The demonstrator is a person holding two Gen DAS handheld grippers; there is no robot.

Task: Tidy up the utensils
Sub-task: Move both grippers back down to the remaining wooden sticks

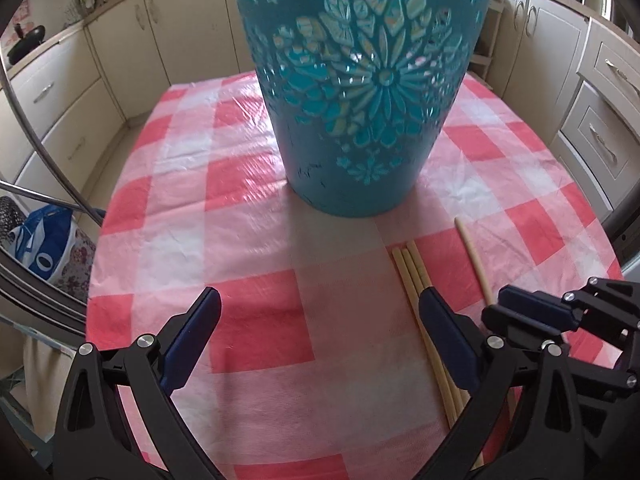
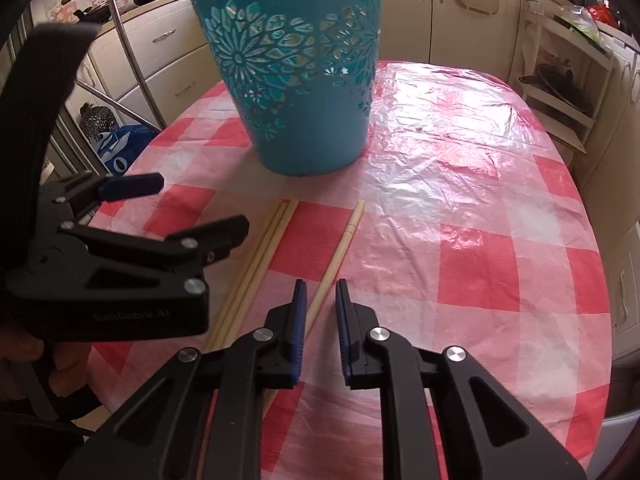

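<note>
While both tools are down low over the counter (image 2: 500, 280), here's the layout. The counter has a red-and-white checked cloth (image 1: 248, 240) with a shiny plastic film on top. A teal bucket (image 1: 360, 100) with flower-shaped cut-outs stands upright near the middle of it.

The utensils are chopsticks, all lying flat on the cloth on the near side of the bucket and not touching it. Three chopsticks (image 2: 260, 256) lie side by side in a tight bundle. A single chopstick (image 2: 340, 248) lies on its own, a bit apart from them on the right, at roughly the same angle.

The right gripper (image 2: 321, 286) points steeply down at the single chopstick. Its fingers are nearly together, with just a narrow slot between them. The chopstick runs down into that slot and slips under the inner edge of the left-side finger. I can still see a gap, so it doesn't look pinched yet. Whether a pad is actually touching the stick, I can't tell.

The left gripper (image 1: 320, 300) has its fingers spread wide with only cloth between them. The bundle of three passes underneath its right-side finger rather than in the gap. In the right wrist view you can see a hand (image 2: 40, 360) wrapped around that tool's handle.

The two tools sit just beside each other. Cream kitchen cabinets (image 1: 120, 60) ring the room, and a blue-and-white bag (image 1: 44, 248) sits on the floor off to the left.
</note>
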